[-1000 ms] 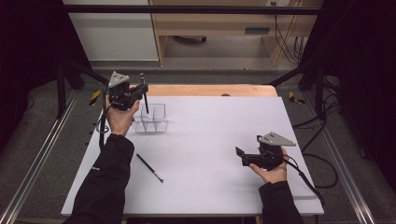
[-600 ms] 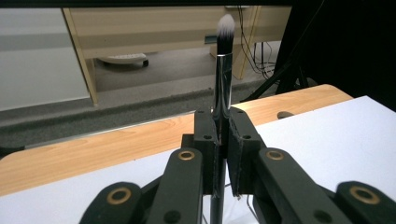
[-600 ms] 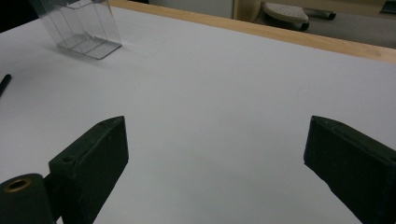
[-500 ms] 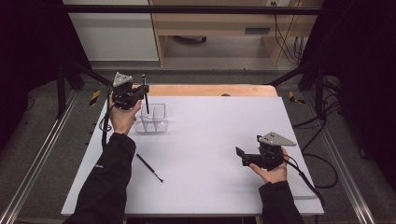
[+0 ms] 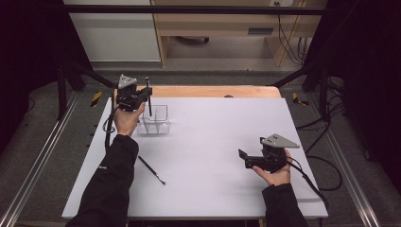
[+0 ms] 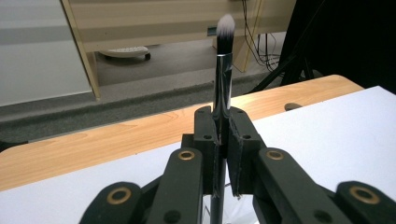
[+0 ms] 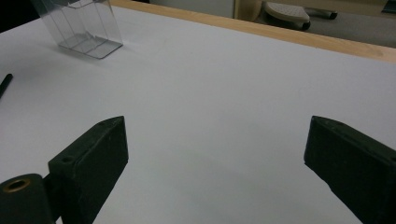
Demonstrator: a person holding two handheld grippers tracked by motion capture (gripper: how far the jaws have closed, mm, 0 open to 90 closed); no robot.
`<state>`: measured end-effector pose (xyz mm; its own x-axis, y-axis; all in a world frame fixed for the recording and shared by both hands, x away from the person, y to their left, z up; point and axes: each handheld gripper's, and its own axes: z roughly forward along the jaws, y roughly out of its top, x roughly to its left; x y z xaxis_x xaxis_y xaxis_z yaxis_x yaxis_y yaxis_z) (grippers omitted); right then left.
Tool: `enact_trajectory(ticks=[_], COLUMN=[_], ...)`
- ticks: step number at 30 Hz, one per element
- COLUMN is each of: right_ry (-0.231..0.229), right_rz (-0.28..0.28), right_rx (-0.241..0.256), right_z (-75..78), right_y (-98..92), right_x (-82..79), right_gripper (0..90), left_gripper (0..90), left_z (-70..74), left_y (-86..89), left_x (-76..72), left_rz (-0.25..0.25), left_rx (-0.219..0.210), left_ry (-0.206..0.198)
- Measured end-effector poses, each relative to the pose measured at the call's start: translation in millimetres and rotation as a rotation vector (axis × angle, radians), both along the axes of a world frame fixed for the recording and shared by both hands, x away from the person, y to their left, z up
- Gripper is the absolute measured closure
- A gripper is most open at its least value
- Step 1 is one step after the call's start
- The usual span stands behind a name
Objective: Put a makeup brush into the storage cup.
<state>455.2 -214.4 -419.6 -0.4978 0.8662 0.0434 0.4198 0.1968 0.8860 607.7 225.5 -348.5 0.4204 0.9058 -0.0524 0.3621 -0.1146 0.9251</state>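
A clear holder (image 5: pixel 156 119) stood on the table (image 5: pixel 213 142) toward its far left. The left gripper (image 5: pixel 140 97) hung just above and left of the holder, with a brush (image 5: pixel 148 97) upright between its jaws. A second brush (image 5: pixel 151 170) lay nearer, left of centre. The right gripper (image 5: pixel 247 160) sat low at the near right, well apart.

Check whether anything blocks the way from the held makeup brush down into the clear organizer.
Nothing visible does. The left tongs hold the makeup brush upright, bristles up, with its lower end over the clear organizer, whose top is open. The second brush lies apart on the white table, nearer the person.
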Motion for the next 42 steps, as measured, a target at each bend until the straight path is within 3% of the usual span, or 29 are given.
enact_trajectory(ticks=[42], right_ry=[-0.001], right_rz=[0.001], right_rx=[0.000], right_z=[-0.2], right_y=[0.6], right_x=[-0.2], right_gripper=[6.8], left_gripper=[83.2], left_z=[-39.4], left_y=[4.0], left_x=[-4.4], left_rz=[0.002], left_rx=[0.042], left_ry=[0.054])
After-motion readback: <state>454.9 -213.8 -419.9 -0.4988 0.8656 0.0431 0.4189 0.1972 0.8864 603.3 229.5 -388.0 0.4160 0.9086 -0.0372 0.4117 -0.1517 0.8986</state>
